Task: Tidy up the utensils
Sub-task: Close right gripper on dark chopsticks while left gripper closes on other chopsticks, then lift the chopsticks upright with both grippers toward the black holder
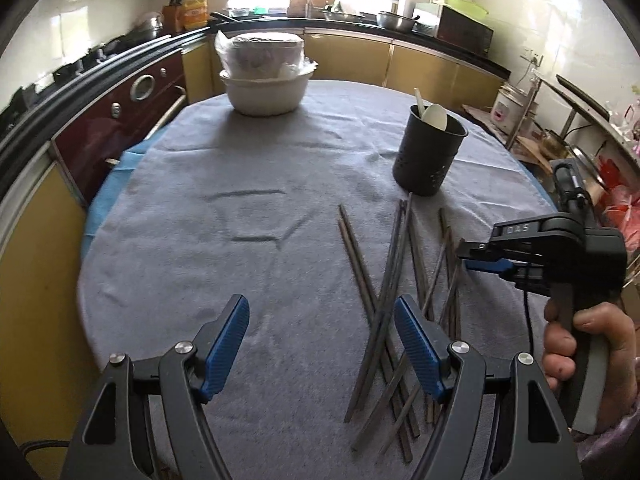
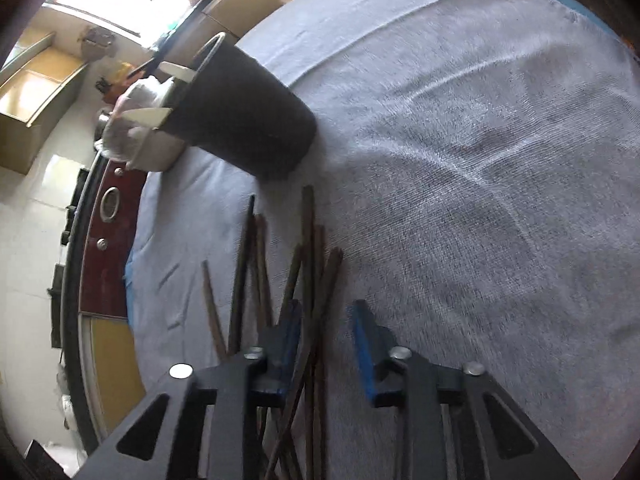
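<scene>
A grey cloth [image 1: 208, 208] is covering the round desk [image 1: 108, 184], with a blue layer showing at its left edge. At the far side a white bowl [image 1: 266, 94] is sitting on the cloth, carrying a plastic-wrapped stack of bowls [image 1: 258, 54]. Kitchen cabinets [image 1: 424, 68] are running behind the desk.

A black utensil holder [image 1: 430, 152] is standing upright right of centre. A white spoon [image 1: 435, 117] and a second pale handle are sticking out of its rim.

The chopsticks [image 1: 394, 280] are lying in a loose, crossed heap on the cloth just in front of the holder, none of them inside it.

The left claw [image 1: 322, 346] is hovering low over the cloth with its jaws spread wide and gripping nothing; its right pad is sitting over the near ends of the heap. The right claw [image 2: 326, 344], turned on its side, is reaching into the heap with its jaws partly apart. Several chopsticks [image 2: 308, 280] are passing between its blue pads [image 2: 362, 344], but the jaws are not closing on any of them. In the left wrist view a hand [image 1: 588, 356] is gripping the right claw's handle.
</scene>
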A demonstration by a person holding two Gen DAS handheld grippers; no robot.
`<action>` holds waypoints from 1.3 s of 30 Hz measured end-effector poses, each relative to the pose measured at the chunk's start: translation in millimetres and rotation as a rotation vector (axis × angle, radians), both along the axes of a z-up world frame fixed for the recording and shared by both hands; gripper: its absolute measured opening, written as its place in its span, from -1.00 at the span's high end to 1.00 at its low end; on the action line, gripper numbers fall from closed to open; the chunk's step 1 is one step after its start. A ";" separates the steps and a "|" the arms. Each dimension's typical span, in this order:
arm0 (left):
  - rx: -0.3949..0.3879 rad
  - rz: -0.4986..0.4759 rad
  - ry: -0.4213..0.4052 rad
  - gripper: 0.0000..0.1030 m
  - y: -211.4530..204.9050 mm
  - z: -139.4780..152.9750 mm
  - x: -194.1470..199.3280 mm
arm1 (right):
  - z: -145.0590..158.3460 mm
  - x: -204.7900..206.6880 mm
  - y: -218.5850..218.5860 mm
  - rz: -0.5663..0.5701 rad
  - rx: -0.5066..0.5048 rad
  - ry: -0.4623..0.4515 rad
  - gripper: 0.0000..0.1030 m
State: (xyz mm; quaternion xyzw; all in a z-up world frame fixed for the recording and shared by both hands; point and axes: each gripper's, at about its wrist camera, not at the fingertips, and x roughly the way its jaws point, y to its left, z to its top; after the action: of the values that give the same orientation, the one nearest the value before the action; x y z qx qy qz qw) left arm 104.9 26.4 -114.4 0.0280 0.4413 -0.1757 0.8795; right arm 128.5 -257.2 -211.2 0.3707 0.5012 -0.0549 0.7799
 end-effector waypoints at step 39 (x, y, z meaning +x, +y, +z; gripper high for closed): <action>-0.223 -0.021 0.274 0.87 -37.5 -62.1 81.3 | 2.2 -11.0 -38.1 0.039 -0.034 -0.139 0.88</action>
State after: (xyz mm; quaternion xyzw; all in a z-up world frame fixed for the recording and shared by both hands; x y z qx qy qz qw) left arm 186.3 -11.1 -176.5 -0.0895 0.5346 -0.2351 0.8068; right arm 117.4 -295.3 -209.0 0.3507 0.4517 -0.0224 0.8201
